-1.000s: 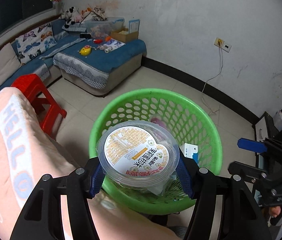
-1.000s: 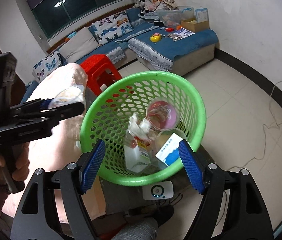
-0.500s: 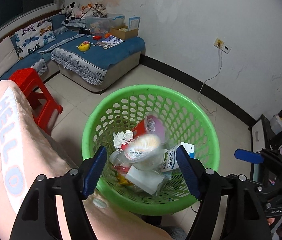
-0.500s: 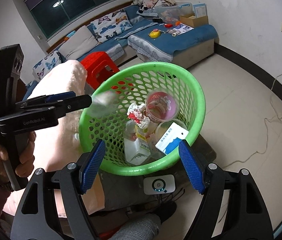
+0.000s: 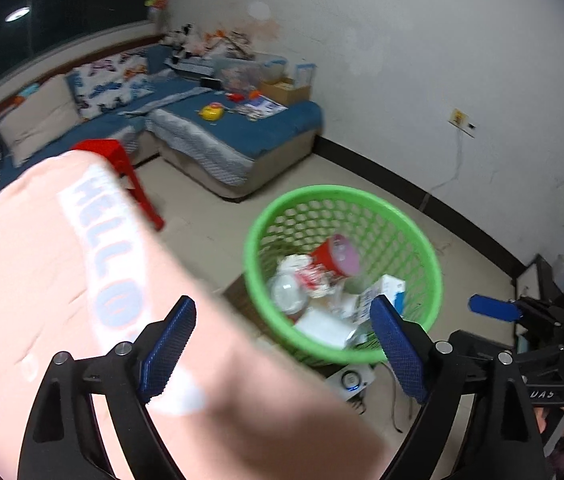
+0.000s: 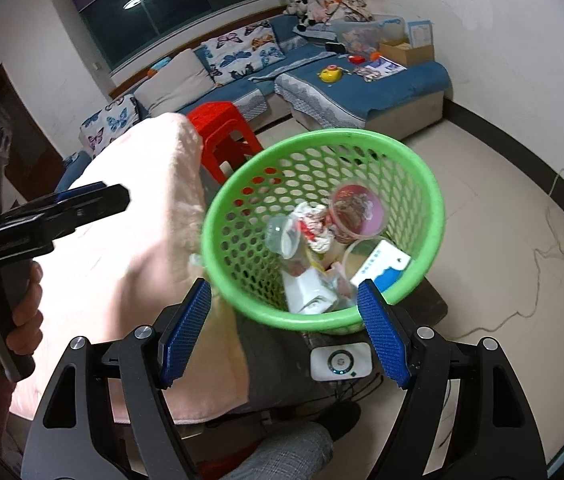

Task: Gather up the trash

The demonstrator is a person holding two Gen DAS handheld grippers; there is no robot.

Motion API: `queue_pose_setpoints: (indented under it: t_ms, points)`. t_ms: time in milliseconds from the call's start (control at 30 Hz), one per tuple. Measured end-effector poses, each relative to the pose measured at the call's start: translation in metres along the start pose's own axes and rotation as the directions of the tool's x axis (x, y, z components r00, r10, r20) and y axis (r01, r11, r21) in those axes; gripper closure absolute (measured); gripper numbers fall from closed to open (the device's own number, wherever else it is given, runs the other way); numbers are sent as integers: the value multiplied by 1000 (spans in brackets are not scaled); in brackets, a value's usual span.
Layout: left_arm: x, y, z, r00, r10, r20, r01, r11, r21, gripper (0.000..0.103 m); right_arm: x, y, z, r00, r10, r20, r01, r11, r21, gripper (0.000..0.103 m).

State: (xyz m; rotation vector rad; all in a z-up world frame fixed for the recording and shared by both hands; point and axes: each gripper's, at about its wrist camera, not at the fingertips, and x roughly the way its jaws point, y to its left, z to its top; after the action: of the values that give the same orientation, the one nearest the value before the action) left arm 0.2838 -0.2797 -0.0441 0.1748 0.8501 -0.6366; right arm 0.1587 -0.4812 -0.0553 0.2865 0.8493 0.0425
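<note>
Standing on pale floor tiles (image 6: pixel 493 216) near a blue sofa (image 6: pixel 397 80), green basket (image 6: pixel 321 184) heaped with trash (image 6: pixel 321 236); left gripper (image 5: pixel 282 352) just opening wide, right gripper (image 6: pixel 283 332) spread, both empty.

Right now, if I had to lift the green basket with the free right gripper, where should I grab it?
Probably the near rim of the green basket, coming from above. It is a thin raised lip right ahead of the open right gripper, and the perforated wall below it flares outward, so the fingers could straddle it. Trash piled against that wall may crowd the inner finger.
</note>
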Motion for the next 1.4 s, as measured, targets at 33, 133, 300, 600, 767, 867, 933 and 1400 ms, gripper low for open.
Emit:
queue_pose_setpoints:
  t_ms: [33,133,300,600,767,867,933,1400]
  points:
    - [-7,5,-5,1000,7,1,-7,1000,-10,17,0,7,0,1000,-3,1,3,1000,-11,26]
    - [-29,18,-20,998,57,21,-56,998,-24,16,-2,29,-5,1000,-20,6,21,998,-61,22]
    - [-70,45,-46,992,113,59,-108,991,-84,14,-5,68,-10,1000,-14,10,15,992,-128,21]
    - [-121,92,-91,973,215,79,-196,961,-195,11,-6,133,-20,999,-6,33,14,973,-231,15]
    - [-147,113,-112,956,281,87,-253,936,-245,9,-4,158,-23,999,35,38,-25,970,-241,13]
    - [-161,124,-123,949,302,84,-269,923,-275,8,-2,171,-23,998,56,38,-45,969,-244,12]
    - [-169,129,-131,945,315,86,-279,916,-288,8,-3,178,-25,997,64,39,-53,968,-244,12]
    - [-198,128,-153,894,424,145,-373,883,-284,7,-16,197,-29,995,60,84,-38,970,-241,9]
